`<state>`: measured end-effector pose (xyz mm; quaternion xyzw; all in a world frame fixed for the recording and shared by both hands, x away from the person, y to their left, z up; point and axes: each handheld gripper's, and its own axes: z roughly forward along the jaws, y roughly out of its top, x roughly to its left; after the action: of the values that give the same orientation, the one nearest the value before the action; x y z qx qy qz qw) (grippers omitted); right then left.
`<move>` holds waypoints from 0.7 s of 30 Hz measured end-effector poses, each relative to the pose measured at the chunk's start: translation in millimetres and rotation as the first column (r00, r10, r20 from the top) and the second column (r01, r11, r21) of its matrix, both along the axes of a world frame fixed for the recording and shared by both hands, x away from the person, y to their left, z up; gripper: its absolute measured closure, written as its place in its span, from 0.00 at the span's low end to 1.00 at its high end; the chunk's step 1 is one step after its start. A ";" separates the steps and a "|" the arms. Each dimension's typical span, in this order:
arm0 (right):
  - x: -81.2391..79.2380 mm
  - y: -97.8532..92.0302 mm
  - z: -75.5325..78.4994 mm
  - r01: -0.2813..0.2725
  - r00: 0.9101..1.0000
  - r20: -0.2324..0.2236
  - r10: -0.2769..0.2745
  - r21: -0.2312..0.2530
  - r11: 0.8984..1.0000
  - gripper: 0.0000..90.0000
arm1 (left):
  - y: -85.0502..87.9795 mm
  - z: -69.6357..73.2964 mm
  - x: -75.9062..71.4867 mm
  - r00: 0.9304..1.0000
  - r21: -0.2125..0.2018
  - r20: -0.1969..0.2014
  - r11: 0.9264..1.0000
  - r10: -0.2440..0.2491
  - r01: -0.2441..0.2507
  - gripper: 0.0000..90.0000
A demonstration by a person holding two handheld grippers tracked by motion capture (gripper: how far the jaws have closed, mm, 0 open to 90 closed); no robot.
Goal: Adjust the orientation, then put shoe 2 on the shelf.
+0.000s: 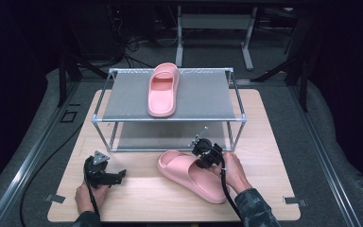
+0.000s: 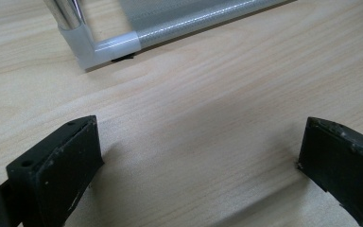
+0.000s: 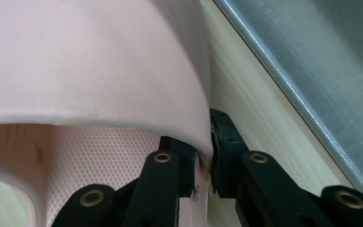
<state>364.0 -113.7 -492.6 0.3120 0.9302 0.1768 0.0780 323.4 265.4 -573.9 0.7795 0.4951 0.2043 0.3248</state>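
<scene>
Your right gripper (image 1: 203, 158) has its fingers (image 3: 183, 161) clenched on the side wall of the pink slipper (image 1: 189, 174) lying on the table (image 1: 137, 198), just in front of the wire rack (image 1: 170, 120). One finger sits inside the strap opening, the other outside against the wall. The slipper's long axis runs diagonally in the high view: its strap end lies up-left near the rack's foot, its heel down-right toward your right hand (image 1: 234, 172). Your left gripper (image 1: 105, 176) rests low over the table, fingers (image 2: 56, 172) released and wide apart, nothing between them. A second slipper (image 1: 163, 90) lies on the rack's top shelf, lengthwise front to back.
</scene>
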 end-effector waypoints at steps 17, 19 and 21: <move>2.7 -21.0 29.1 -0.104 0.994 0.021 0.104 -0.009 0.995 0.92 | -0.3 -0.1 0.5 1.000 -0.002 0.001 1.000 0.003 -0.003 0.00; 4.2 -22.2 35.6 -0.118 0.993 0.015 0.118 0.000 0.993 0.92 | -0.2 0.0 0.5 1.000 0.000 0.000 1.000 0.001 -0.001 0.00; 4.7 -23.4 42.7 -0.128 0.991 0.027 0.128 0.000 0.992 0.92 | -0.1 -0.1 0.6 1.000 0.000 0.001 1.000 0.001 -0.001 0.00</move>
<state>368.7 -137.1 -449.9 0.2491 0.9471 0.1864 0.0789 323.9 265.2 -573.9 0.7791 0.4955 0.2048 0.3249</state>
